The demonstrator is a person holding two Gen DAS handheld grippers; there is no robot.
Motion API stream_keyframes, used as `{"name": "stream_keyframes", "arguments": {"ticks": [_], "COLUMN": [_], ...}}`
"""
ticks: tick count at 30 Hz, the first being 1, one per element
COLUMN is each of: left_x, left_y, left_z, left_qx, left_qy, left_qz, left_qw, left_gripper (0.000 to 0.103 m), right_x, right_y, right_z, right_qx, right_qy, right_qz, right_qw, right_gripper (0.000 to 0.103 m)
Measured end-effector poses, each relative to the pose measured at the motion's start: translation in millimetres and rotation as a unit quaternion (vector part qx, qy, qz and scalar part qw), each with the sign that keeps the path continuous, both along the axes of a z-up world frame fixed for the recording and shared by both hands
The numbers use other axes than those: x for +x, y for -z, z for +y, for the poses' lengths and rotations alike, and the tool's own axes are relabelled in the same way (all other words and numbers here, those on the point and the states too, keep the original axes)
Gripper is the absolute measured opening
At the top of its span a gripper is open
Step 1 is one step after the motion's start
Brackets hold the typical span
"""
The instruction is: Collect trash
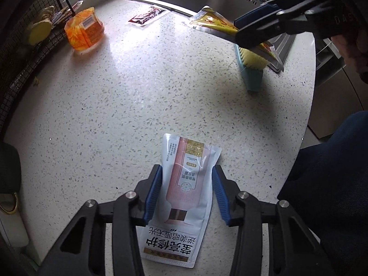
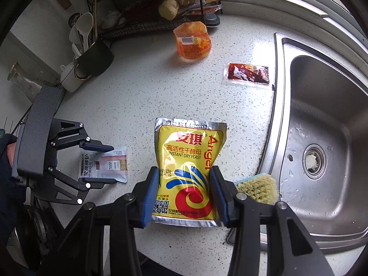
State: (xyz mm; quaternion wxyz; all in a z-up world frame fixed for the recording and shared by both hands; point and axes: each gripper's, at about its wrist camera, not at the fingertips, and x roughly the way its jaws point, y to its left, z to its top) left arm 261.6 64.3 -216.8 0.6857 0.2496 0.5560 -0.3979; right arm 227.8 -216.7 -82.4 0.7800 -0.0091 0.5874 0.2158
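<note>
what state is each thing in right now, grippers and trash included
left gripper: shut on white sachet
right gripper: shut on yeast packet, lifted
red sauce packet: flat on counter, untouched
orange pack: on counter, untouched
sink: wet, no dishes

Both grippers are pointed steeply downward; the left gripper (image 1: 187, 195) and right gripper (image 2: 184, 192) are each clamped around a packet.

Ahead of me the speckled countertop (image 2: 142, 92) meets a steel sink (image 2: 322, 119) with a wet basin. A bristly scrub brush (image 2: 257, 189) lies at its near edge. Ginger (image 2: 169, 8) sits in a black wire rack (image 2: 147, 26), beside a dark utensil holder (image 2: 96, 57) with white spoons.
</note>
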Motion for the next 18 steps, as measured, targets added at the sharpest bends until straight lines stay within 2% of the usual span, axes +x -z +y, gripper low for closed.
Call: {"name": "stream_keyframes", "arguments": {"ticks": [3,5,14,18], "left_x": [-6,-10,-26,-45], "left_y": [-2,1,-2,-9], "left_z": [5,12,11,5], "left_qx": [-0.008,-0.012,-0.001,0.004], "left_qy": [-0.024,-0.036,-0.062,-0.08], "left_qz": [0.015,0.021,0.023,0.015], "left_qw": [0.9996,0.999,0.9978,0.9967], "left_gripper": [0.038,0.002,0.001,0.001], "right_x": [-2,-3,-14,-22], "right_y": [-2,-4,-12,-16], "right_z": [-1,-2,-4,-8], "right_qx": [0.002,0.003,0.009,0.014], "right_qy": [-0.002,-0.004,-0.018,-0.024], "right_qz": [-0.003,-0.006,-0.02,-0.027], "right_qw": [1.0,1.0,1.0,0.999], "right_gripper": [0.042,0.042,0.042,0.042]}}
